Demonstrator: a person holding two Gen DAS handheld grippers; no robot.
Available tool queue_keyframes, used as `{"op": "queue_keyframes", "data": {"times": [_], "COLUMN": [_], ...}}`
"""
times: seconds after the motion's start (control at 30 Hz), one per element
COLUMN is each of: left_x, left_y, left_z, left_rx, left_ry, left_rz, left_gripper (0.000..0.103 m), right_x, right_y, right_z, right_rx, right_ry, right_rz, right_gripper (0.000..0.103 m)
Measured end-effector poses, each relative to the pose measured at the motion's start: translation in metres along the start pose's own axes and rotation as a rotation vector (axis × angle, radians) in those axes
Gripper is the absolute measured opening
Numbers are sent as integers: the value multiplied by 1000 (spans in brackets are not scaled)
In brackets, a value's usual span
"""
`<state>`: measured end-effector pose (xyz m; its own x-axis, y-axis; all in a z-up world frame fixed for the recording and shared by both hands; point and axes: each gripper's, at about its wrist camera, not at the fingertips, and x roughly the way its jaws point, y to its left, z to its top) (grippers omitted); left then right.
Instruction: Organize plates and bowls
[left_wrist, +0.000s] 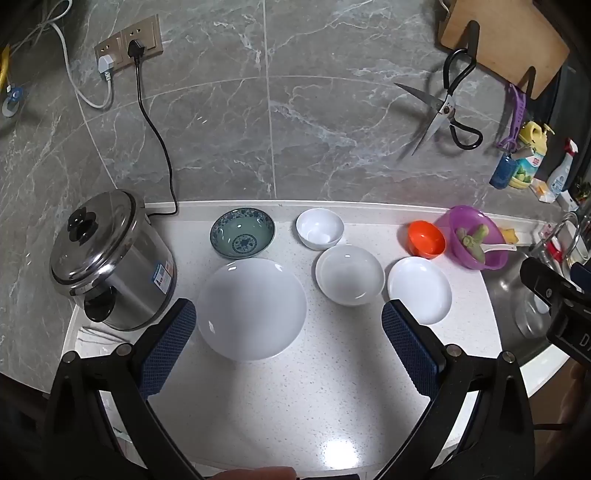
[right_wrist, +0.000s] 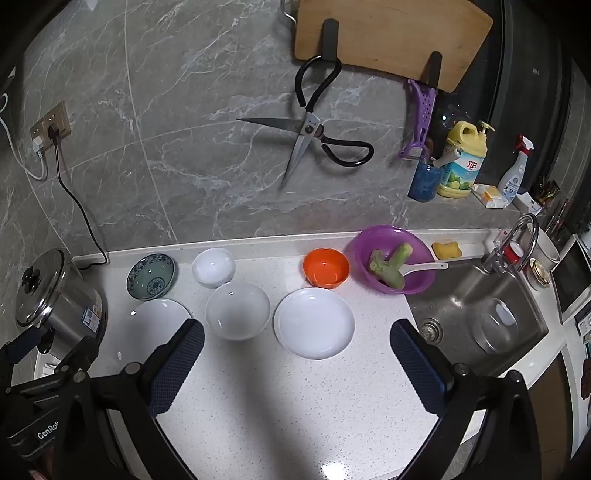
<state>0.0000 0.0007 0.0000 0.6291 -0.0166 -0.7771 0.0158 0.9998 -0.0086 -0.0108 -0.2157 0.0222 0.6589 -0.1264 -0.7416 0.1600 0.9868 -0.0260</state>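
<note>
Grey marble tiles back your white speckled countertop (left_wrist: 295, 398), with a wall socket (left_wrist: 127, 46) at upper left and kitchen scissors (right_wrist: 314, 129) hanging under a wooden cutting board (right_wrist: 388, 33). At far left a steel rice cooker (left_wrist: 110, 258) crowds the large white plate (left_wrist: 252, 308), which sits between your left gripper's (left_wrist: 288, 321) fingers, untouched. Behind it stands the blue patterned bowl (left_wrist: 242, 236), then the small white bowl (left_wrist: 320, 228), the wider white bowl (left_wrist: 349, 274) and the small white plate (right_wrist: 314, 323), all empty and apart. Further right, the empty orange bowl (right_wrist: 326, 272) touches a purple bowl (right_wrist: 393, 258) holding green vegetable stalks (right_wrist: 389, 266) and a white spoon (right_wrist: 424, 266). A steel sink (right_wrist: 480, 314) lies rightmost. Your left and right gripper (right_wrist: 297, 338) both hang above the counter with jaws spread wide, grasping nothing.
</note>
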Motion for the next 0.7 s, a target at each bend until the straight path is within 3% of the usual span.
{"op": "queue_keyframes", "data": {"times": [0.7], "left_x": [14], "left_y": [-7], "left_z": [3], "left_rx": [16], "left_ry": [29], "left_rz": [7], "left_gripper": [102], "right_x": [9], "right_y": [0], "right_z": [0], "right_rx": [-5], "right_ry": [13], "right_rz": [-6], "right_gripper": [103]}}
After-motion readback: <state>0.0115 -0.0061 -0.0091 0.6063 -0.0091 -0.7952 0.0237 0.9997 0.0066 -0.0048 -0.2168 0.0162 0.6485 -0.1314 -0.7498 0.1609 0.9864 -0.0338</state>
